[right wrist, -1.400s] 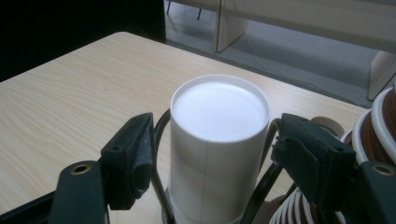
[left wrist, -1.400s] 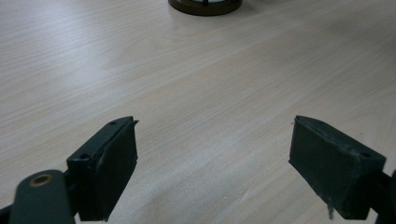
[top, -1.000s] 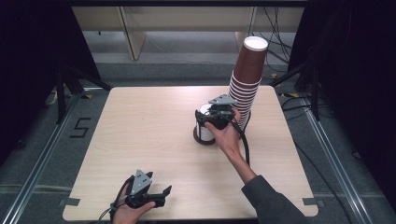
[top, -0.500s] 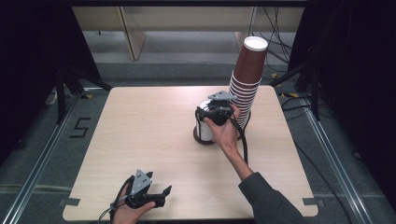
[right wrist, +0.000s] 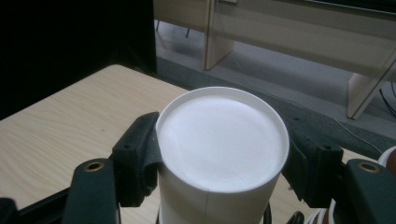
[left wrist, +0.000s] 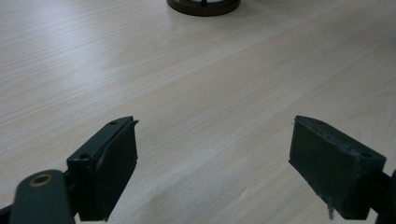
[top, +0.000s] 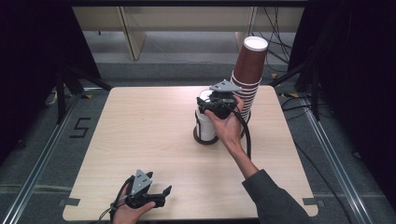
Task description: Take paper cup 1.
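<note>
A white paper cup (right wrist: 219, 144) stands bottom up, and my right gripper (right wrist: 219, 154) is shut on its upper wall, one pad on each side. From above, the right gripper (top: 211, 105) holds this white cup (top: 205, 125) near the table's middle, over a dark brown ring (top: 205, 139) on the wood. Just behind it rises a tall stack of brown cups (top: 248, 77), all upside down. My left gripper (top: 161, 196) rests near the front edge, open and holding nothing. Its own view shows the left gripper (left wrist: 215, 158) over bare wood, with the brown ring (left wrist: 204, 5) far ahead.
The wooden table (top: 140, 126) has a wide bare left half. Dark floor, metal rails and cables surround it. Pale furniture panels (top: 187, 18) stand behind the far edge.
The right gripper has risen a little and the white cup has come up with it, showing more white wall above the brown ring. The left gripper has stayed put.
</note>
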A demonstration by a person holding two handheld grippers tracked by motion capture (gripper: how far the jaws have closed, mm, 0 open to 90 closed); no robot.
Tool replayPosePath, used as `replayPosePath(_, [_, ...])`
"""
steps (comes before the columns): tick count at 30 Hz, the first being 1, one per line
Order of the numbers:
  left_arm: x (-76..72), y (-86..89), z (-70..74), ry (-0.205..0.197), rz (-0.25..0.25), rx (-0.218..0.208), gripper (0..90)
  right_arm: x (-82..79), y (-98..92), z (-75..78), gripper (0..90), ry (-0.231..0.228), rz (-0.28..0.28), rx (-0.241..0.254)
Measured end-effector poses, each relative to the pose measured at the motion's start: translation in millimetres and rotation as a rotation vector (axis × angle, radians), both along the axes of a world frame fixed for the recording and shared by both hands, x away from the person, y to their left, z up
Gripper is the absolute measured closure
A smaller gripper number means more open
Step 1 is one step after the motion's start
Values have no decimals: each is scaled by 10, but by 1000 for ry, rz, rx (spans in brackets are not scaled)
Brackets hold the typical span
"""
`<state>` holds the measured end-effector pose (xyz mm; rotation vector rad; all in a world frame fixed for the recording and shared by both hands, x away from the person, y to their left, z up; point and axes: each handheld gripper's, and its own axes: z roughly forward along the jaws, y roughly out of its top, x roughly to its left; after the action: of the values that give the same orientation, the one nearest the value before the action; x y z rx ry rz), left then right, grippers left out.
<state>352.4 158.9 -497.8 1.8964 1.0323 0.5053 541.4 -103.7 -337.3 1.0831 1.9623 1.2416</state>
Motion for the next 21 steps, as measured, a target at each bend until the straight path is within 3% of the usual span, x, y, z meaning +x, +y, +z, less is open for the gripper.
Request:
replayPosePath(6, [4,-3,-2,0,2,-5,147,-148,-6,125,349,-25,45,3])
replayPosePath(7, [5,-1,-1,2,0,0,147,-234,-7,152,349,-30,67,-5])
replayPosePath(12, [14,-7,-13,0,1,-8,147,-407,-20,152,348,-42,124,-16])
replayPosePath(13, [15,-3,-9,0,3,-1,147,-497,-12,119,348,-16,159,-3])
replayPosePath(15, [17,-7,-7,1,4,1,147,-587,-17,64,348,-9,181,-11])
replayPosePath(20, [16,-7,-9,1,3,2,147,-702,-12,-57,348,17,221,-11])
replayPosePath(21, [16,-6,-10,1,3,0,147,-745,-14,-141,348,25,241,-6])
